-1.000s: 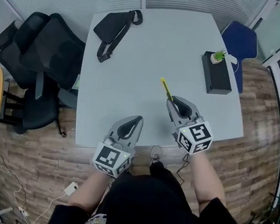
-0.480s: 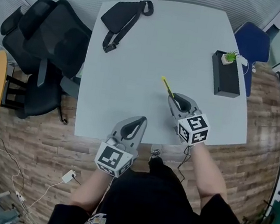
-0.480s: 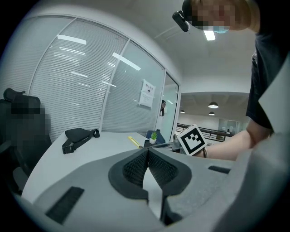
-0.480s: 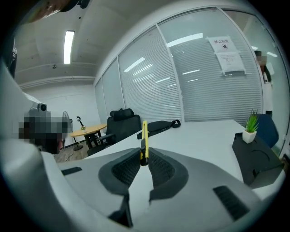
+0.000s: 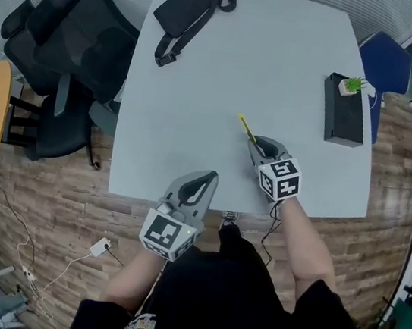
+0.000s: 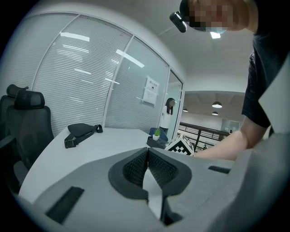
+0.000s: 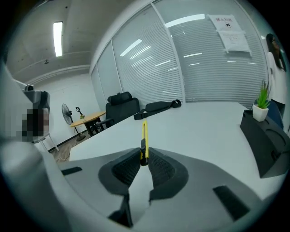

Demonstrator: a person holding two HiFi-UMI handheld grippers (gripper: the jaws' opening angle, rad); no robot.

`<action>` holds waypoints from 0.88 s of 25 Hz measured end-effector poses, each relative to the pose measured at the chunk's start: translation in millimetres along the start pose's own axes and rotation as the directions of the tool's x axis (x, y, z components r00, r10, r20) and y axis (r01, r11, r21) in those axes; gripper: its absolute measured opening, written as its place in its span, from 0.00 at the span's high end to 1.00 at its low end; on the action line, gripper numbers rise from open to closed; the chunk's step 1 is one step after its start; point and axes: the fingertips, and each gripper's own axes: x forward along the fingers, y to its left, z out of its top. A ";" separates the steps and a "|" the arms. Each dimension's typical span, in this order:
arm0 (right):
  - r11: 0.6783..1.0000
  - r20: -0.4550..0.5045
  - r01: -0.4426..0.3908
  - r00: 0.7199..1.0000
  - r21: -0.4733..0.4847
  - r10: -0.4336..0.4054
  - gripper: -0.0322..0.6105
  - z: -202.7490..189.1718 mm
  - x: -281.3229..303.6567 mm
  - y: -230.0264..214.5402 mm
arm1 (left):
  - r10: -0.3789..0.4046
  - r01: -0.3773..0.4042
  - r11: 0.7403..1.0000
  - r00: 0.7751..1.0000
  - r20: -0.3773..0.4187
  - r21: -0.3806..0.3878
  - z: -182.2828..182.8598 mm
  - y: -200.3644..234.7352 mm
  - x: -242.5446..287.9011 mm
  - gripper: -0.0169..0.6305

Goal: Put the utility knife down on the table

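So not much has moved in the last second. The right gripper (image 5: pixel 257 148) sits over pretty much the same patch of the pale grey tabletop (image 5: pixel 192 104) as before, with the slim yellow utility knife (image 5: pixel 246 130) poking out ahead of it toward the middle. The knife's tip hasn't really shifted in the head view. What did change is the marker cube at the back of that gripper. It has crept forward and looks a bit smaller, so my read is the hand is tipping or sinking toward the surface.

From the right gripper view, the fingers are clamped on the knife's dark back end, with the yellow body sticking straight out past them. I can't tell whether the knife is touching the tabletop yet. It's low over it, near the front-right area, well apart from the black sling bag (image 5: pixel 186 15) at the far side and the black box with the little green plant (image 5: pixel 344 112) off to the right.

The left gripper (image 5: pixel 206 175) hasn't budged. It's parked at the near edge with its fingers pressed together on nothing.

So I'd say the put-down is underway but not done: the knife hasn't been let go. What's left is getting it flat on the surface and opening up.
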 end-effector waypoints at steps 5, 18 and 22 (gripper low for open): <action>1.000 -0.076 -0.007 0.997 -0.008 0.006 0.86 -20.9 21.3 -4.2 | 0.011 -0.012 1.000 1.000 -0.017 -0.023 -9.9 9.3 1.5 0.96; 0.999 -0.231 -0.004 0.973 -0.047 -0.007 0.86 -55.1 52.2 -7.9 | 0.019 -0.022 0.998 0.999 -0.046 -0.062 -25.3 23.8 8.5 0.96; 0.998 -0.266 -0.010 0.964 -0.054 -0.005 0.86 -61.5 57.2 -7.1 | 0.017 -0.021 0.997 0.998 -0.055 -0.070 -28.9 24.7 7.6 0.96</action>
